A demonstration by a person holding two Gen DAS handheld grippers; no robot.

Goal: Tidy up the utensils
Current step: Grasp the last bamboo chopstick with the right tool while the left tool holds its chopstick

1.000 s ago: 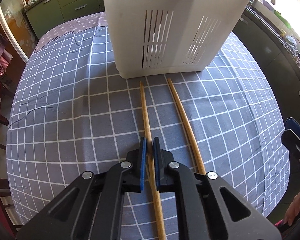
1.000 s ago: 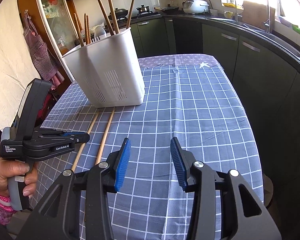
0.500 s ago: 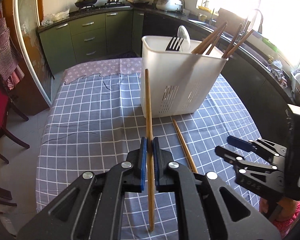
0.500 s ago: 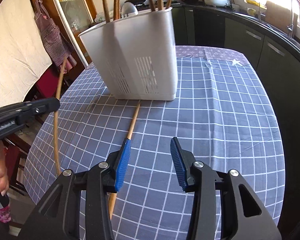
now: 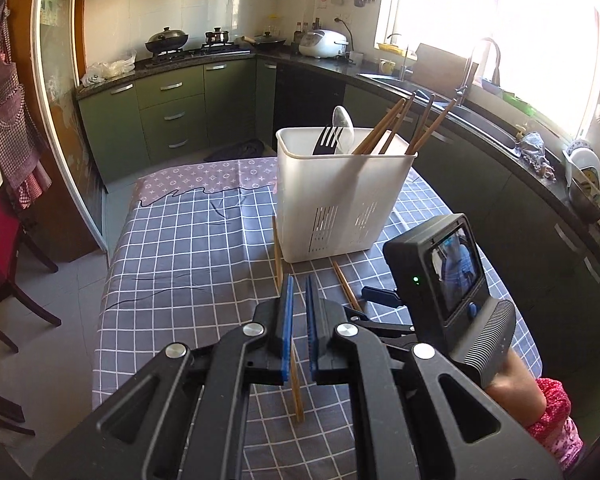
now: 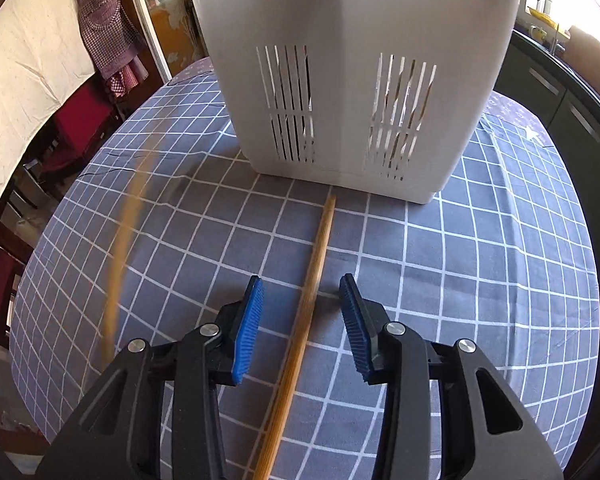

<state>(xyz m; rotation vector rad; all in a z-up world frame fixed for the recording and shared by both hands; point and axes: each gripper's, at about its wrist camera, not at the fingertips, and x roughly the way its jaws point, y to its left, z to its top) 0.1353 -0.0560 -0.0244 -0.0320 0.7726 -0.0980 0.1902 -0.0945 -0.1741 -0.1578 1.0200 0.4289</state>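
My left gripper (image 5: 298, 285) is shut on a wooden chopstick (image 5: 278, 252), held up off the checked tablecloth; it shows as a blurred streak (image 6: 126, 236) in the right wrist view. A second chopstick (image 6: 317, 256) lies on the cloth, pointing at the white slotted utensil holder (image 6: 360, 80). My right gripper (image 6: 302, 294) is open and low over it, one pad on each side, neither touching. The left wrist view shows that gripper (image 5: 370, 302) at the lying chopstick (image 5: 345, 282). The holder (image 5: 340, 208) contains several chopsticks, a fork and a spoon.
The table (image 5: 172, 256) has a grey checked cloth, with its edges close on the left and right. A red chair (image 5: 4, 264) stands at the left. Green kitchen cabinets (image 5: 172, 112) and a dark counter with a sink (image 5: 472, 120) run behind and to the right.
The left gripper lifted its chopstick off the cloth and rose away from the holder. The right gripper swung left and down, and now straddles the chopstick lying on the table.
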